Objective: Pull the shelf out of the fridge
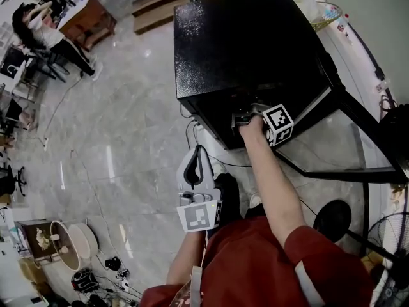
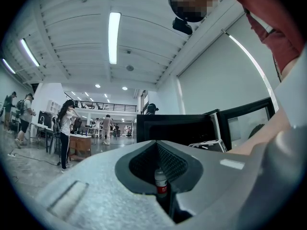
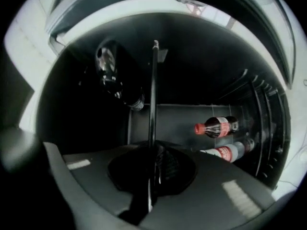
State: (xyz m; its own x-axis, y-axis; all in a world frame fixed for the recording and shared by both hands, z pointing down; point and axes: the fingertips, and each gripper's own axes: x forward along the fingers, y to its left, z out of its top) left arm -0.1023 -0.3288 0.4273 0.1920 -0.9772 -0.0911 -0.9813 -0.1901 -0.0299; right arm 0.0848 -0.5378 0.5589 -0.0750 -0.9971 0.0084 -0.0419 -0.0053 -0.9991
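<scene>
Red sleeves fill the foreground. Left gripper hangs by the body, fingers closed on nothing. Right gripper reaches into the black fridge, fingers clamped on the shelf, which shows edge-on, its long axis running straight back inside, bottles to its right.

A: The fridge top is looking like black metal, glossy and finely speckled.

B: The floor is gleaming like polished stone (marbled, I think). The shelf edge is glinting like thin metal.

A: The bottles are shining like smooth plastic, and the sleeve is showing as matt red cloth.
</scene>
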